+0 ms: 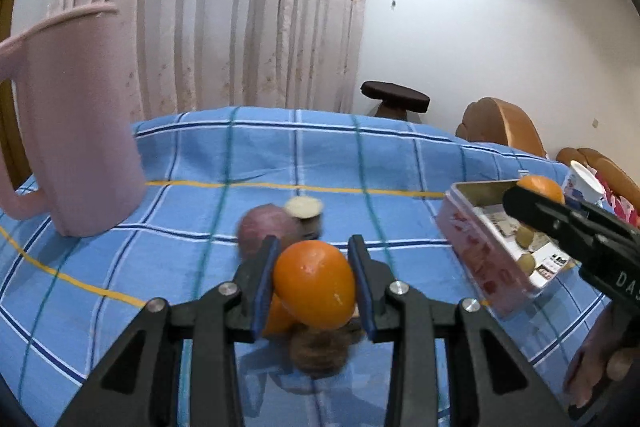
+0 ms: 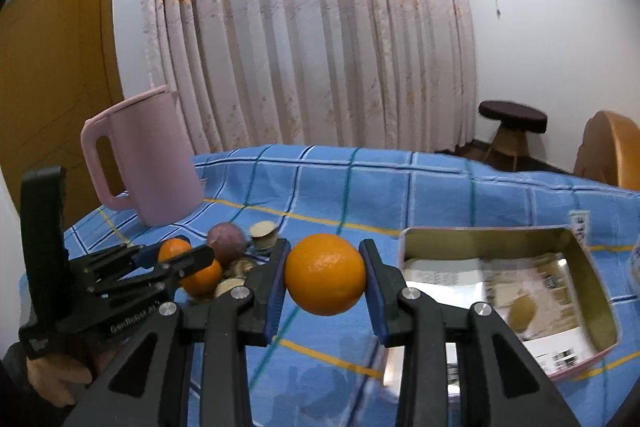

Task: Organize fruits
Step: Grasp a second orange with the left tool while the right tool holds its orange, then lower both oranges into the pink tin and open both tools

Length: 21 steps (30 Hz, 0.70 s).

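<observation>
Both claws are loaded. Our left gripper (image 1: pixel 314 281) is clamped on an orange (image 1: pixel 315 286), blue pads pressed to its flanks, lifted just above the fruit pile. Further left stands the pink jug (image 1: pixel 76 123), well clear of us. Under that orange lie another orange (image 2: pixel 201 277), a purple fruit (image 1: pixel 266 229), a fuzzy brown fruit (image 1: pixel 318 349) and a small round pale-topped piece (image 1: pixel 303 207), so we should raise it straight up before swinging, or we may nudge them rolling across the blue checked cloth (image 1: pixel 200 211).

Moving right, our right gripper (image 2: pixel 325 281) is closed on a second orange (image 2: pixel 325 279), held above the cloth just short of the open tin (image 2: pixel 600 291). That tin already holds small yellowish fruits (image 2: pixel 522 311) over printed paper. We judge the step in hand is delivery: carry the right orange over the near rim, lower it to an uncovered part of the floor, and only then ease the jaws apart, since a round fruit dropped from height would bounce. We bring the left one after, so the claws do not crowd.
</observation>
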Available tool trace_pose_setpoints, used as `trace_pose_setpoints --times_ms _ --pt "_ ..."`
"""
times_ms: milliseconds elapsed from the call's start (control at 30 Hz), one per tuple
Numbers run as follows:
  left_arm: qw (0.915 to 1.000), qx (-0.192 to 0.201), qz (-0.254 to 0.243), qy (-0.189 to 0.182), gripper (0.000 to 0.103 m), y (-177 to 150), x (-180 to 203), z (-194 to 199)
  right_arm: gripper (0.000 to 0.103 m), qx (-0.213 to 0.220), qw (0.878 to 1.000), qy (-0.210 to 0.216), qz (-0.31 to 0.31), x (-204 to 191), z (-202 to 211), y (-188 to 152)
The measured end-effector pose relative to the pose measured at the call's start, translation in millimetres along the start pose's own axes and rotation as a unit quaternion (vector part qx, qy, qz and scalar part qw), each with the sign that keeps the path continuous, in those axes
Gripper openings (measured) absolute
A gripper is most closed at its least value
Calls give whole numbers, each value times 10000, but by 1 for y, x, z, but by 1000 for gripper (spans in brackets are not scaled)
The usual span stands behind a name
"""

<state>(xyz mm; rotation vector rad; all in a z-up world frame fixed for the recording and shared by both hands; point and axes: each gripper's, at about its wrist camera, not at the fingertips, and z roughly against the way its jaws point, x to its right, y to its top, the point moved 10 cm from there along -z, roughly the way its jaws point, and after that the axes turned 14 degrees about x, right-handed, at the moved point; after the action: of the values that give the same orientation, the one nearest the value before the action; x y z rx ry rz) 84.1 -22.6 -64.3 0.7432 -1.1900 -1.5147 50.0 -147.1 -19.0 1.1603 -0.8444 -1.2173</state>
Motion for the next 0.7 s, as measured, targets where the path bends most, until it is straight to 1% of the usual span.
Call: trace_pose_setpoints --times_ms 233,333,433,500,567,633,700 --pt "9998 7 -56 -209 37 7 59 -13 37 217 9989 -411 93 46 17 14" --pt "9992 29 -157 -357 37 13 89 -20 37 306 9975 -636 64 75 25 22" --pt "9986 70 -238 -468 37 18 118 -29 37 350 9945 -989 36 112 33 26" --pt "9978 42 -290 -593 37 18 138 -35 37 329 9926 -1166 -79 136 37 25" --pt "9974 5 -346 -639 37 17 155 -42 37 278 9911 -1285 -216 156 38 22" --pt "9969 -56 -361 -698 37 15 172 -50 37 183 9896 -1401 -285 172 37 18" --pt "9967 -90 -428 -679 37 13 184 -56 37 32 9884 -1492 -279 184 33 10"
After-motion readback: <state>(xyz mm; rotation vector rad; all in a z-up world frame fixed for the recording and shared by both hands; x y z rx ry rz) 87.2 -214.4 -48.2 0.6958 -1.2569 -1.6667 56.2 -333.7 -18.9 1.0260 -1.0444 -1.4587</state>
